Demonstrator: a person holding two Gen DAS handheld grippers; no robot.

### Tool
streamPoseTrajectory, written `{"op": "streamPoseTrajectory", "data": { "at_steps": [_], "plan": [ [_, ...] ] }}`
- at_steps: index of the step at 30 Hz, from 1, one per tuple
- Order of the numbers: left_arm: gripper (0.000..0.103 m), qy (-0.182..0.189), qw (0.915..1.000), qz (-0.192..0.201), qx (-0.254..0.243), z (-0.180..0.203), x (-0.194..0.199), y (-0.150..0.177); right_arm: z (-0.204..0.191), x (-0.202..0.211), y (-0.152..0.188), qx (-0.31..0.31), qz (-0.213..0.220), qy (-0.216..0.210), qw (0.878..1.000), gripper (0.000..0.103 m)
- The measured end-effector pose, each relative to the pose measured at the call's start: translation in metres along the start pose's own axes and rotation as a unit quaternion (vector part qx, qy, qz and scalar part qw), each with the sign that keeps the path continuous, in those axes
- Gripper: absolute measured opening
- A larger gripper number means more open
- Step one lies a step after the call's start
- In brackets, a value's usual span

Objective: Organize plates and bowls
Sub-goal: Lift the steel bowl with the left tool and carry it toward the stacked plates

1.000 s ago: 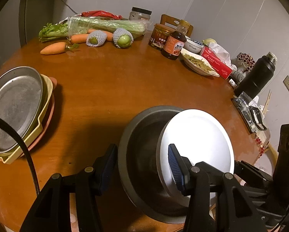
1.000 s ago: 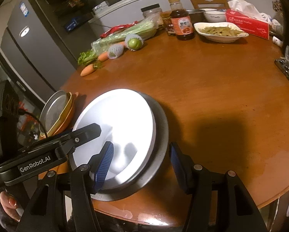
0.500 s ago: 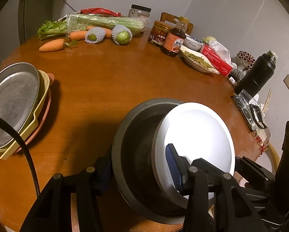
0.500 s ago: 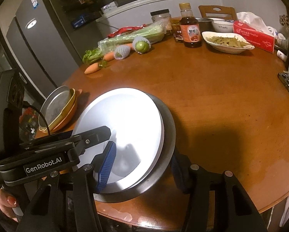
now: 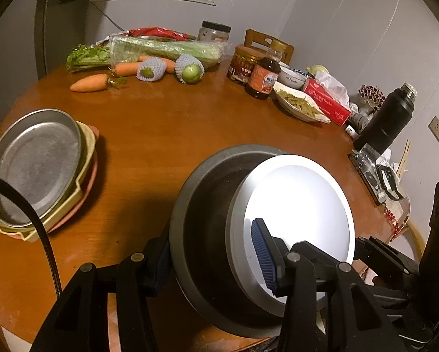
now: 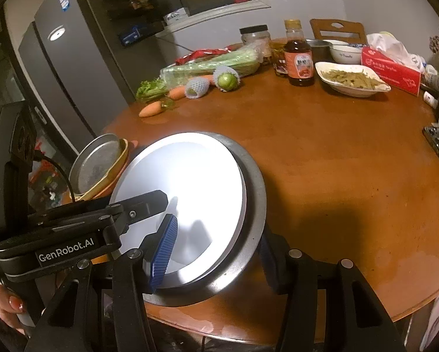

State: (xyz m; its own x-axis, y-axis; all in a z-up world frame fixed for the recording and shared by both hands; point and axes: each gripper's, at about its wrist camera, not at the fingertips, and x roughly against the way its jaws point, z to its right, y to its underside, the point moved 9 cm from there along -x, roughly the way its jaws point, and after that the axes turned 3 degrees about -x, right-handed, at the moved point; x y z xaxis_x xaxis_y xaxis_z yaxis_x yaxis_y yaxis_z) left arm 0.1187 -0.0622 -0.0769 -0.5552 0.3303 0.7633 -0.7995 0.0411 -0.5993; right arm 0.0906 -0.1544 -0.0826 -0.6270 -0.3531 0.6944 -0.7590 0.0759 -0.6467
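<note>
Pair: white plate [image 5: 295,220] tilted inside grey bowl [image 5: 201,234], at worktop [image 5: 175,135] near edge.
Left hand-held gripper [image 5: 210,252]: has just closed partway; clamps bowl's left rim.
Right hand-held gripper [image 6: 216,240]: has just closed; astride both rims on the bowl's right; contact unclear.
Advice: lift level and together, or plate likely slides.
Target, likely: plate stack [image 5: 37,170] left of bowl.
Obstacles: black cable [image 5: 40,228] across stack; carrots [image 5: 90,83], sauce bottle [image 5: 263,76] well beyond bowl.
</note>
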Motion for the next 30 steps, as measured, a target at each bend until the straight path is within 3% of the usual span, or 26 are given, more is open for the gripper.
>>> {"op": "streamPoseTrajectory", "data": {
  "at_steps": [30],
  "plan": [
    [0.050,-0.026,0.9971,0.067,0.026,-0.032,0.075,-0.009,-0.067,0.031,-0.021,0.056,0.040,-0.031,0.997,0.055]
  ]
}}
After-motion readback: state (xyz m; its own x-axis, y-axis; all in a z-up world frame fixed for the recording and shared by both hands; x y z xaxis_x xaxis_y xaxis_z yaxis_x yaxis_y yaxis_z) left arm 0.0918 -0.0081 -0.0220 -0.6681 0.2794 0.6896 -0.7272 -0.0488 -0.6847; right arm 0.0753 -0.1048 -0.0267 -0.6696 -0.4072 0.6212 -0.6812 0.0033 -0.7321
